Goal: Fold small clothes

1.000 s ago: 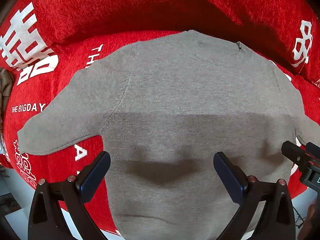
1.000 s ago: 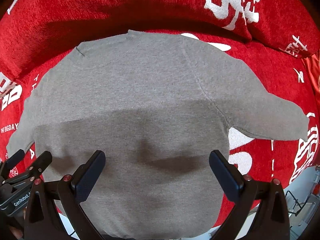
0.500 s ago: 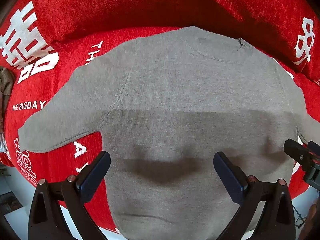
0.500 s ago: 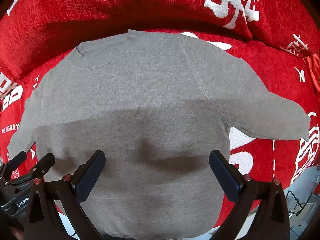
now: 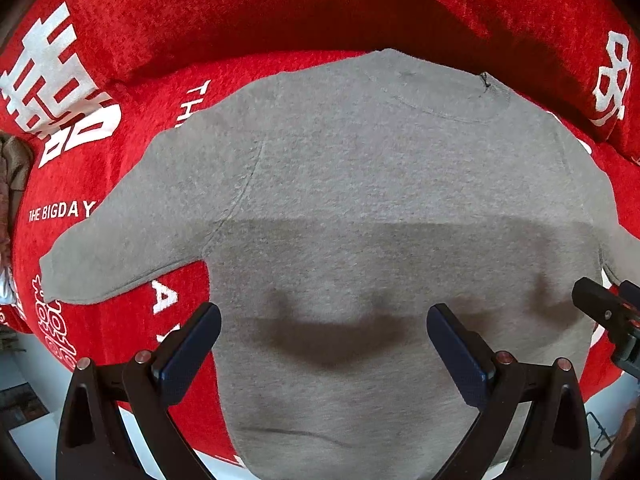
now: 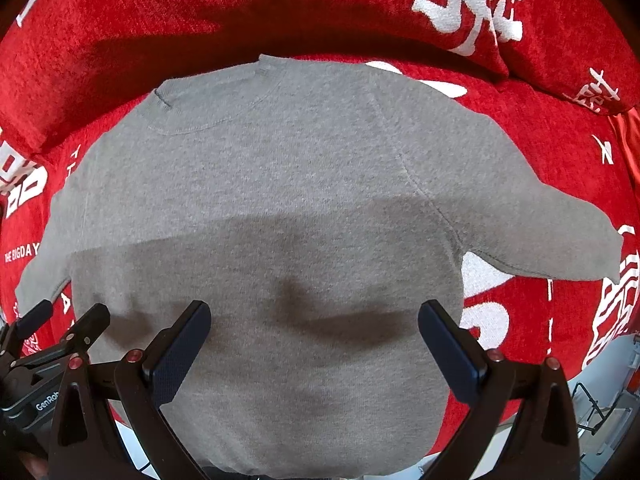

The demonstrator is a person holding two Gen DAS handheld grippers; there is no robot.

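A small grey sweater [image 5: 360, 200] lies flat on a red cover, collar at the far side, hem hanging over the near edge, both sleeves spread out. It also shows in the right wrist view [image 6: 280, 200]. My left gripper [image 5: 324, 332] is open and empty, above the lower left part of the body. My right gripper [image 6: 314, 330] is open and empty, above the lower right part. Each gripper shows at the edge of the other's view: the right one [image 5: 604, 312], the left one [image 6: 60, 324].
The red cover [image 5: 120, 184] with white lettering spreads under the sweater, and a red cushion or backrest [image 5: 280, 8] rises behind it. A pale floor [image 5: 36, 432] shows below the near edge. A brown cloth [image 5: 12, 160] lies at the far left.
Both grippers have drifted very slightly; the sweater sits a little lower in the left wrist view. Both stay open and the sweater has not moved.
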